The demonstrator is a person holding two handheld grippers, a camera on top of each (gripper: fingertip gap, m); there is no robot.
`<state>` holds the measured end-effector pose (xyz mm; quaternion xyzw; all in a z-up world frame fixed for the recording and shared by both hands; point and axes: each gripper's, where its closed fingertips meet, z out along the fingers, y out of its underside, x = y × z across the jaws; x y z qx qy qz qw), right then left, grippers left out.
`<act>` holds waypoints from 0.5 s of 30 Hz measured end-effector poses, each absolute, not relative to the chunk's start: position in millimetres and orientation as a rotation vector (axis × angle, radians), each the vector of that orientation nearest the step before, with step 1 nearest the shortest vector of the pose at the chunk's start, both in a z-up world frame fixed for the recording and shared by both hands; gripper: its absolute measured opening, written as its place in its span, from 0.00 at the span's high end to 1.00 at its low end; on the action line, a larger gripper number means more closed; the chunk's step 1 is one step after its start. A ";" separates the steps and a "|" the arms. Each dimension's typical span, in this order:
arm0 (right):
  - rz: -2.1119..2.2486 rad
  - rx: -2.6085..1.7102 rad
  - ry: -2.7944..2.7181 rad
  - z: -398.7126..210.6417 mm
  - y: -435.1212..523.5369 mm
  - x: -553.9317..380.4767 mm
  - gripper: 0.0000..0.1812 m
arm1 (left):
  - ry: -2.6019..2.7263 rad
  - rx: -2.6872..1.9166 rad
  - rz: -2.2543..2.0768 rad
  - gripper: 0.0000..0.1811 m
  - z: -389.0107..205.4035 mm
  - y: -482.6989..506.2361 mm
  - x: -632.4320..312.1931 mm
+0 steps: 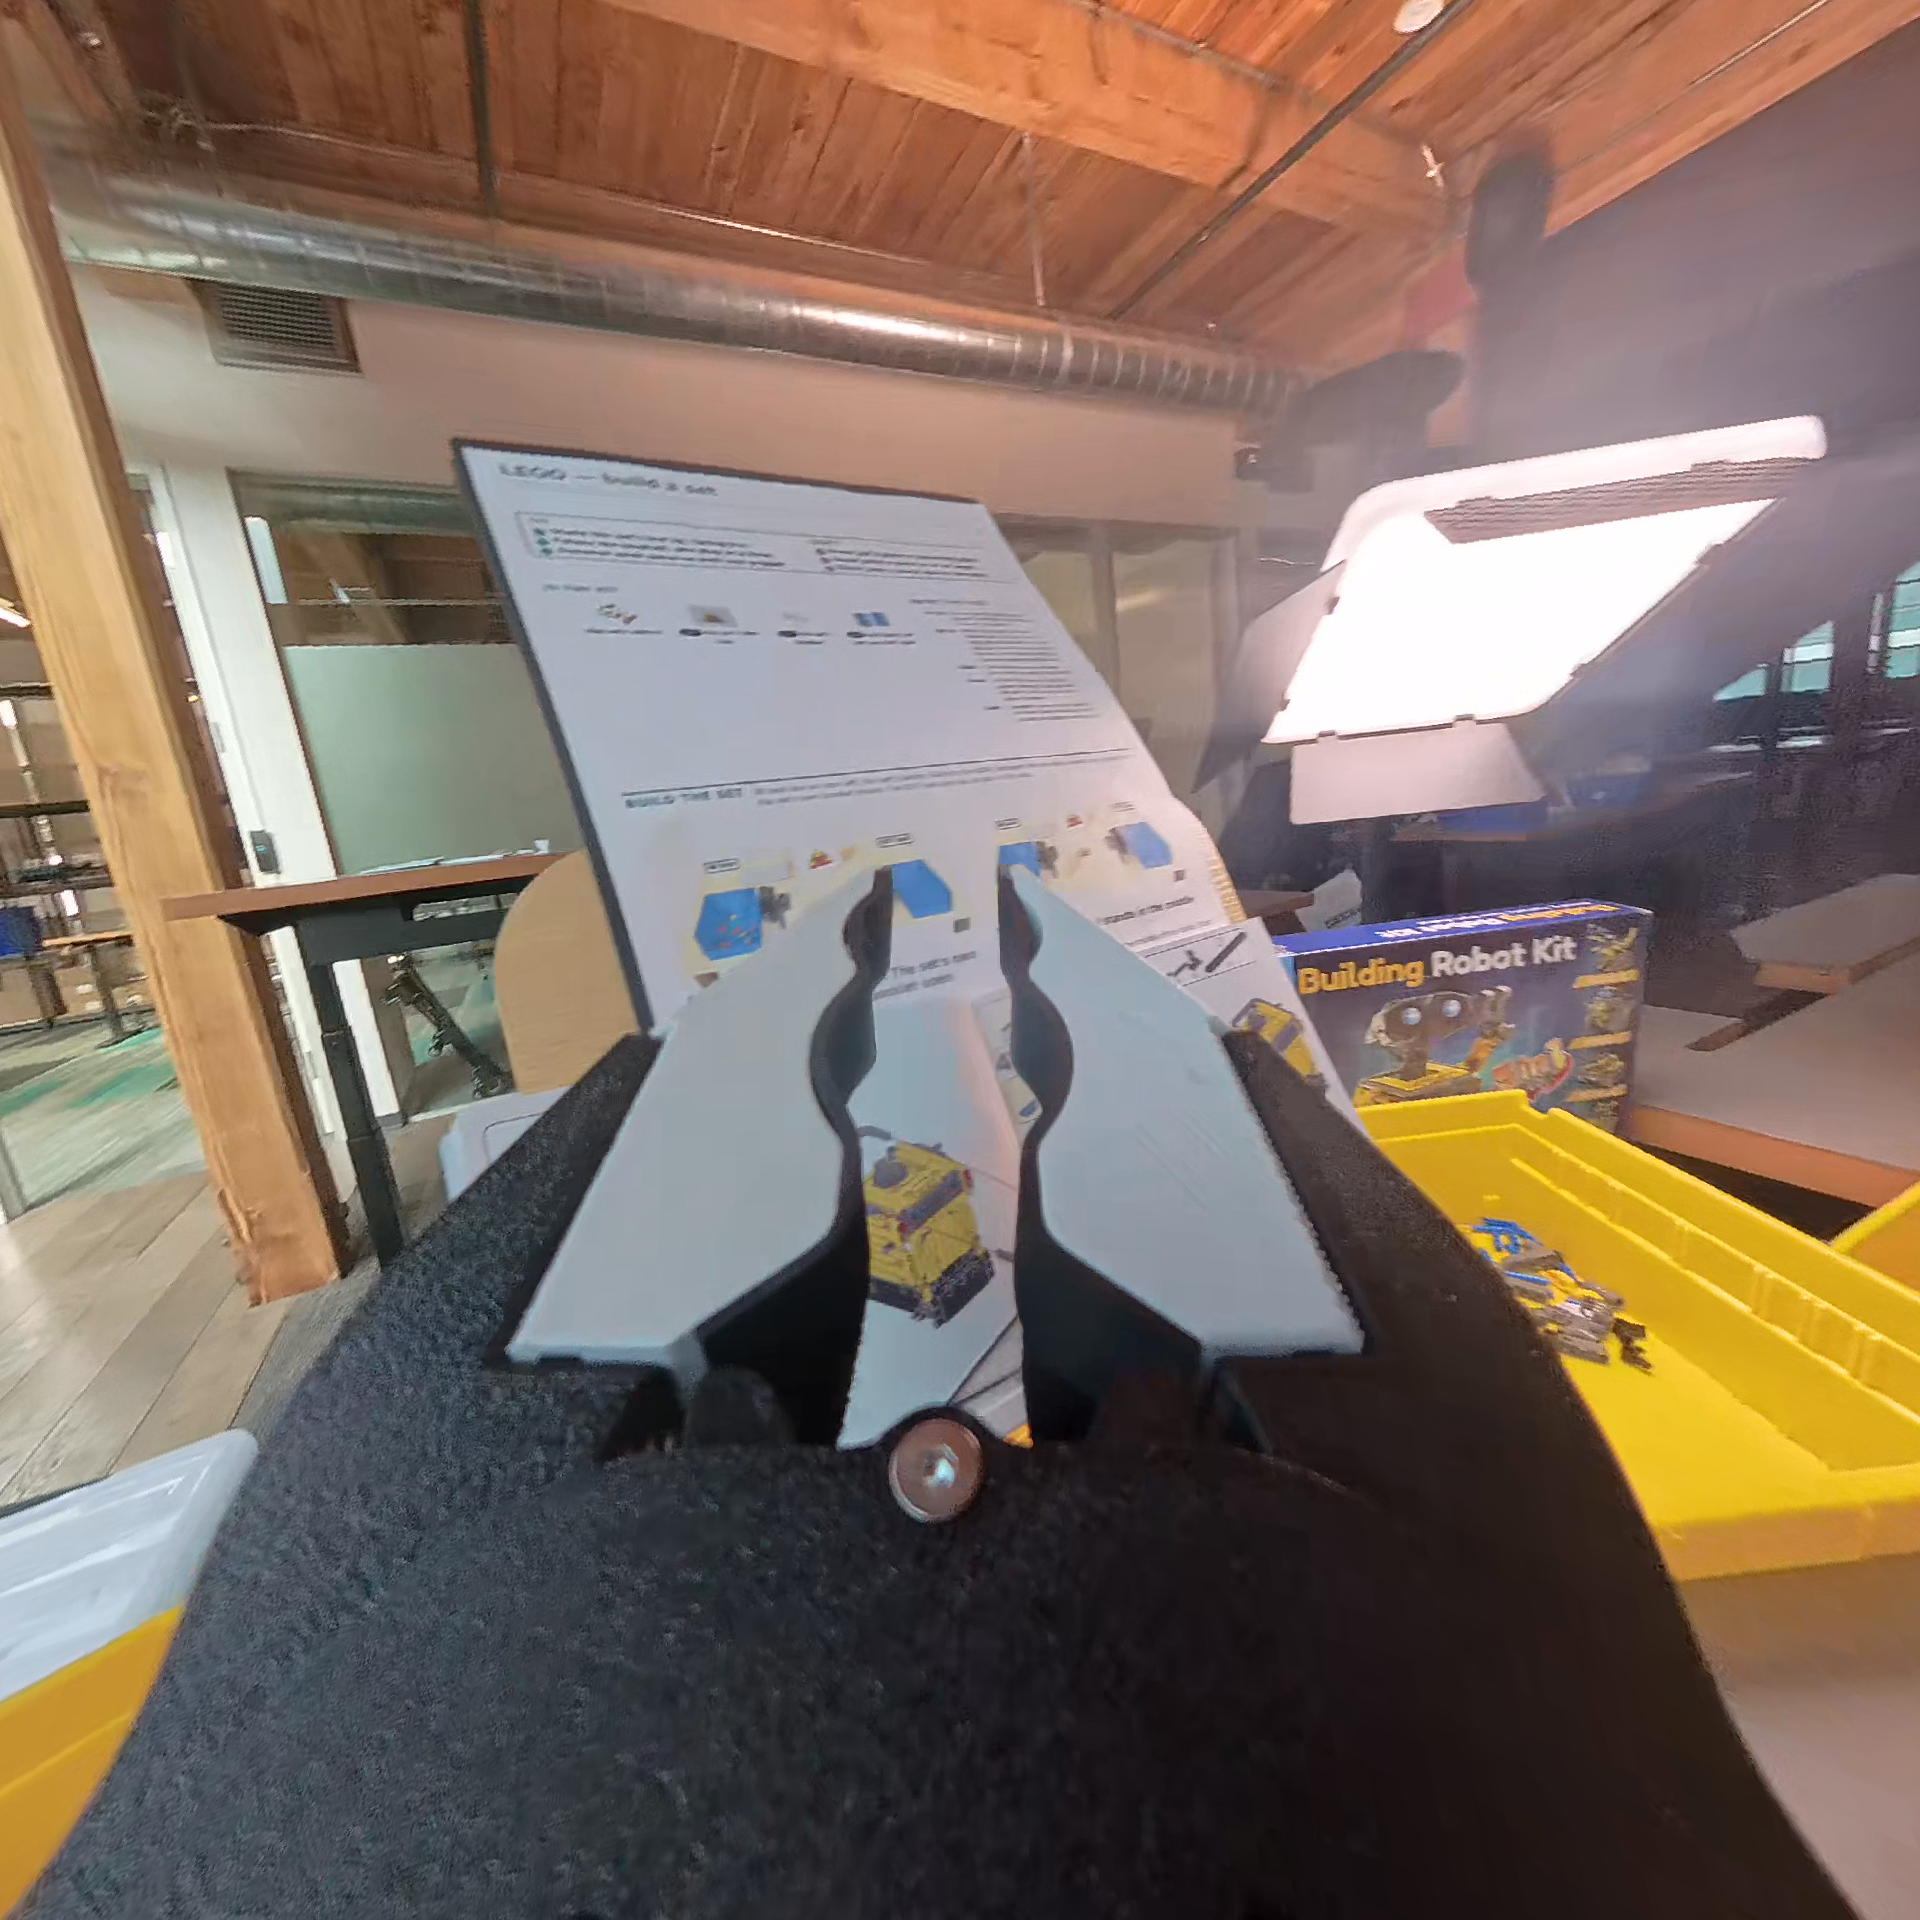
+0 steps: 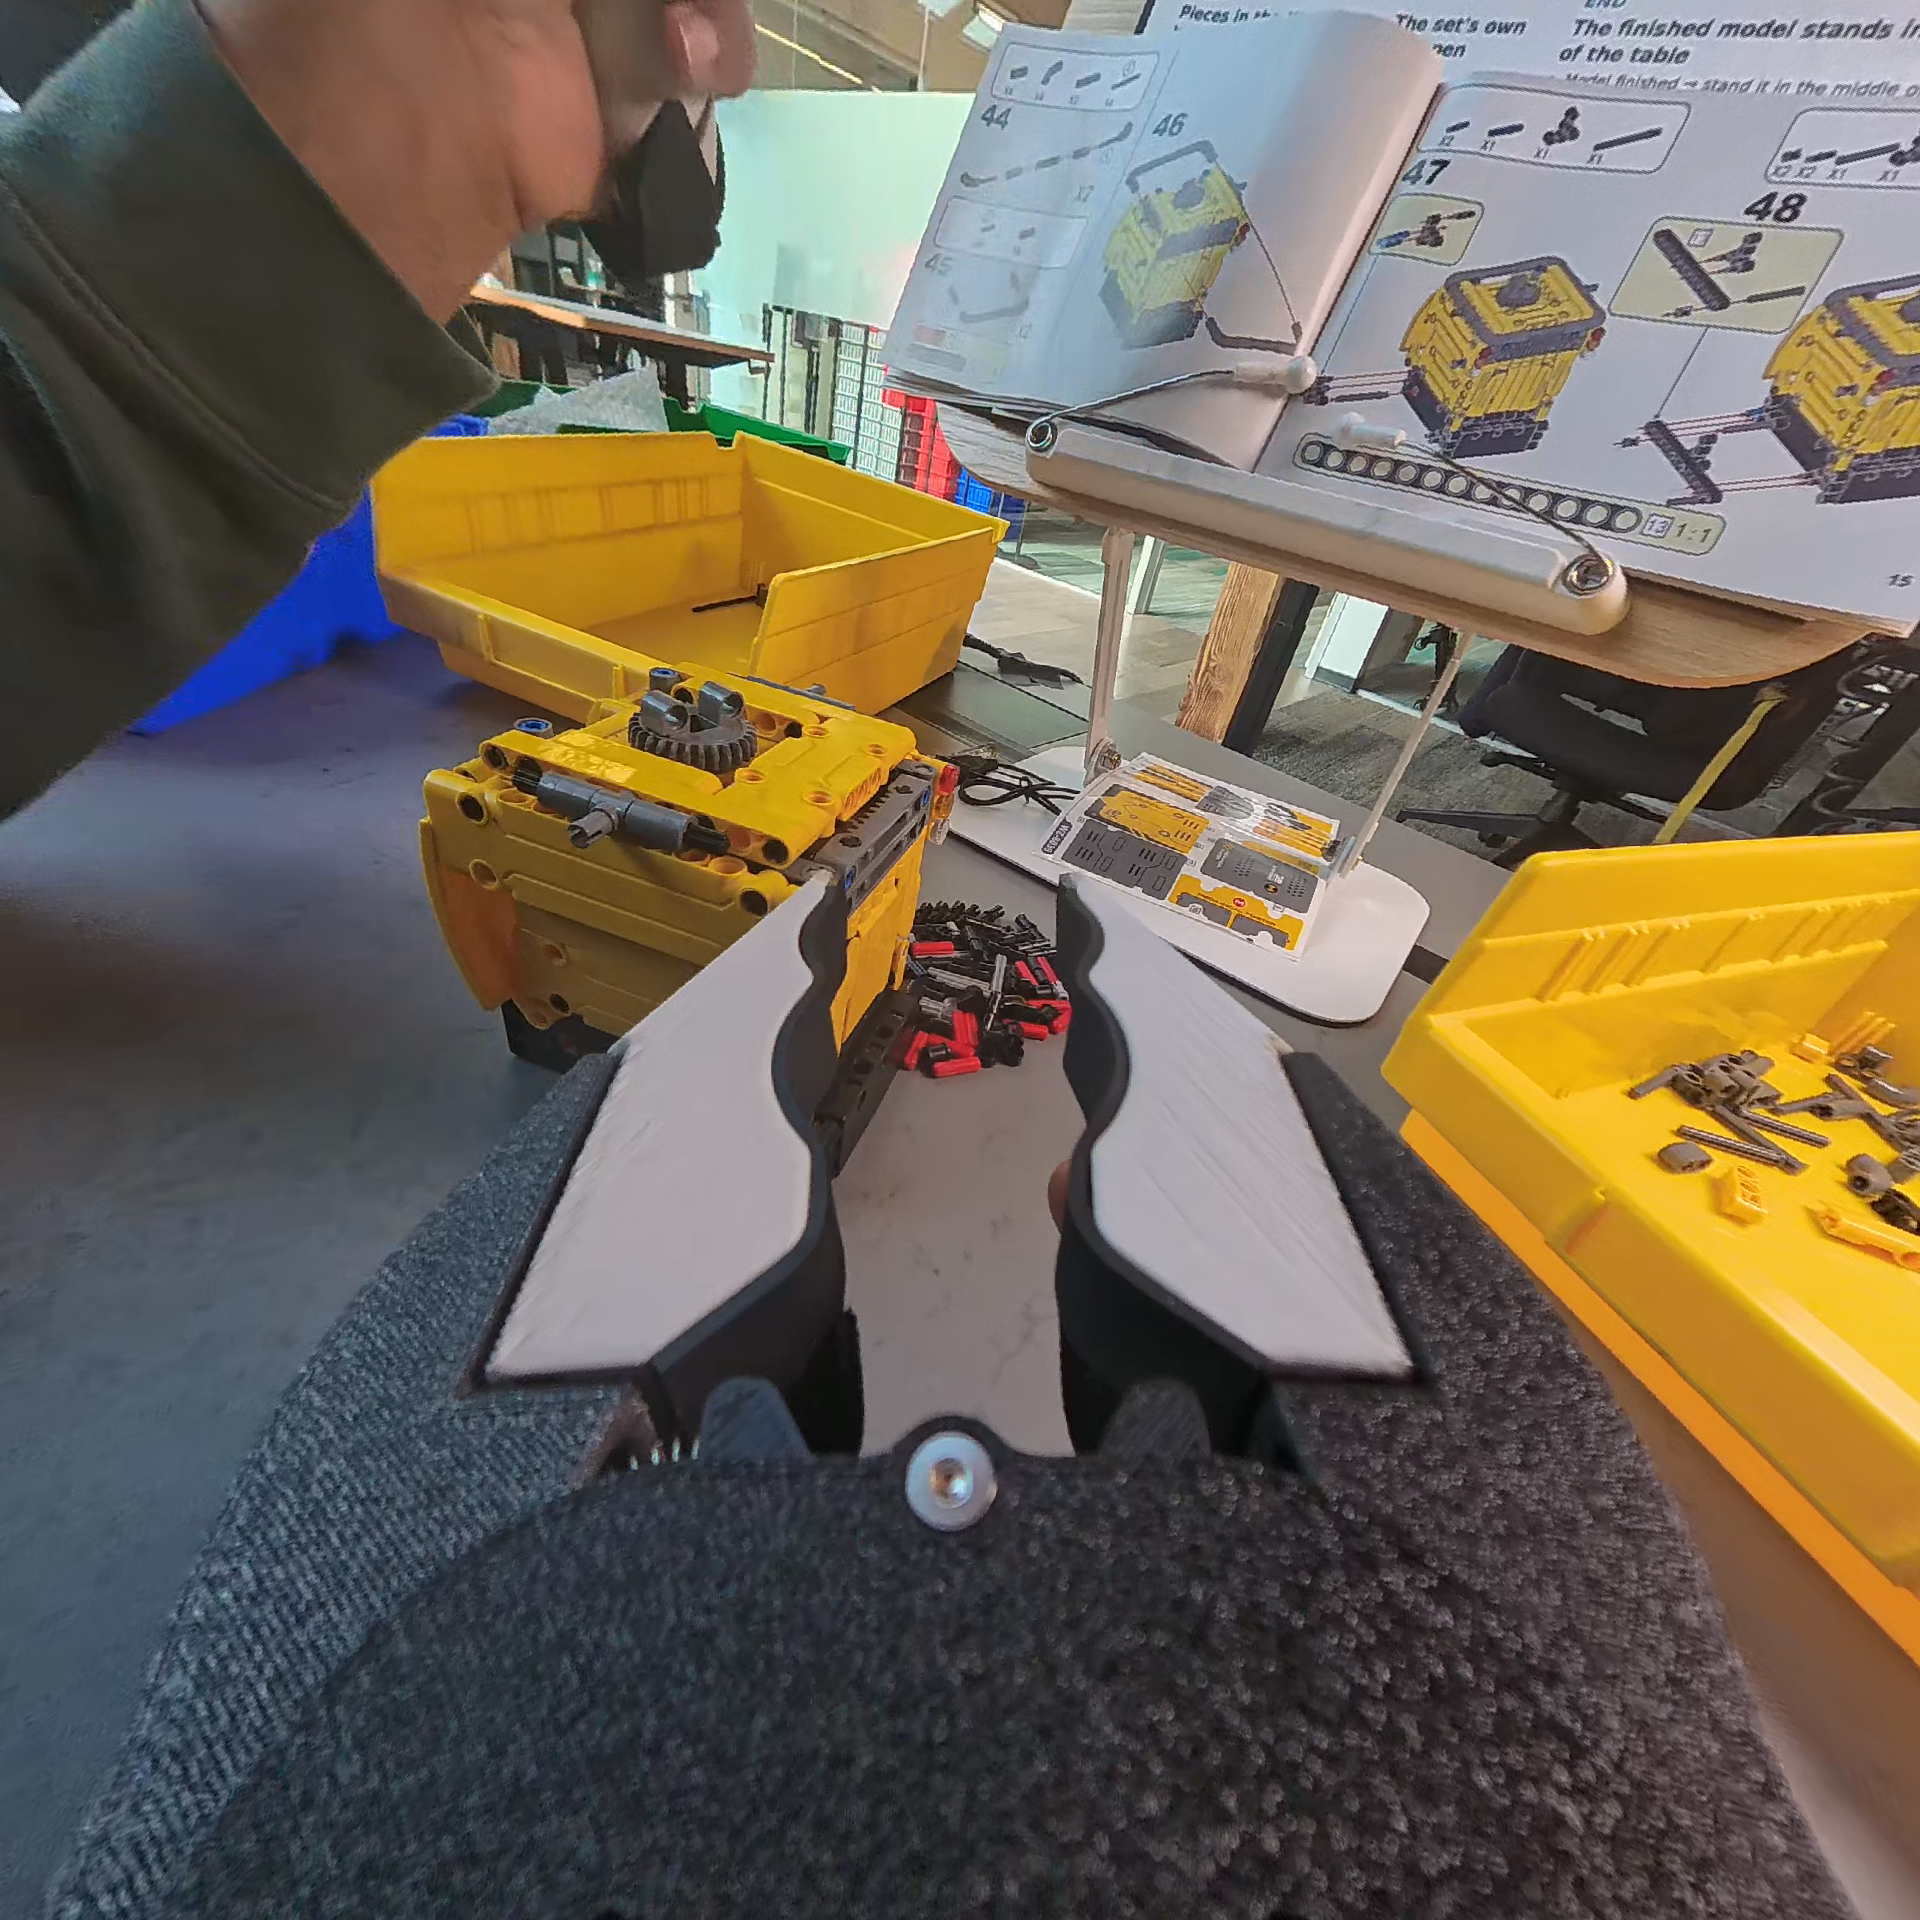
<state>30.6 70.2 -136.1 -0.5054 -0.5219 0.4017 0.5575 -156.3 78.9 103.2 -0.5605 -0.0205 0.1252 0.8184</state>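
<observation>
Two grippers show, and both hold nothing. The left gripper [image 1: 943,894] is raised off the table, its jaws a little apart, pointing at a white instruction sheet [image 1: 800,665] that stands propped behind an open booklet [image 1: 925,1174]. To its right lie a printed kit box [image 1: 1475,997] and a yellow bin [image 1: 1621,1278] with a small heap of loose pieces in it. The picture is blurred, so finer detail cannot be read.

The right gripper [image 2: 943,909] sits low over the grey table [image 2: 229,1039], jaws parted. Its left finger [image 2: 717,1101] lies just beside, perhaps touching, the half-built yellow block model [image 2: 665,852]; which of the two cannot be told. A heap of red and black pins [image 2: 987,997] lies just past the fingertips, against the model's base. Farther right is another yellow bin [image 2: 1558,1049] with grey and yellow parts, and behind the model an almost empty yellow bin [image 2: 665,540]. The booklet rests on a stand [image 2: 1330,520], with a sticker sheet [image 2: 1195,862] on its base. A person's hand [image 2: 499,125] in a green sleeve hangs above the model.

As a judgement, the main risk is a sideways nudge: the finger next to the model could shove it or knock off the grey gear on top. A sweep forward could scatter the pins across the table
</observation>
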 end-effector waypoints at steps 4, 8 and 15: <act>0.949 -1.181 -1.238 -134.6 66.9 32.9 0.78 | 0.077 -1.240 0.222 0.82 115.3 70.7 -118.5; 0.941 -1.180 -1.226 -130.7 70.6 36.2 0.79 | 0.194 -1.331 0.142 0.79 102.2 44.5 -77.1; 0.795 -1.372 -1.025 -94.0 169.7 65.9 0.87 | 0.126 -1.574 0.142 0.79 -35.6 -32.9 -59.2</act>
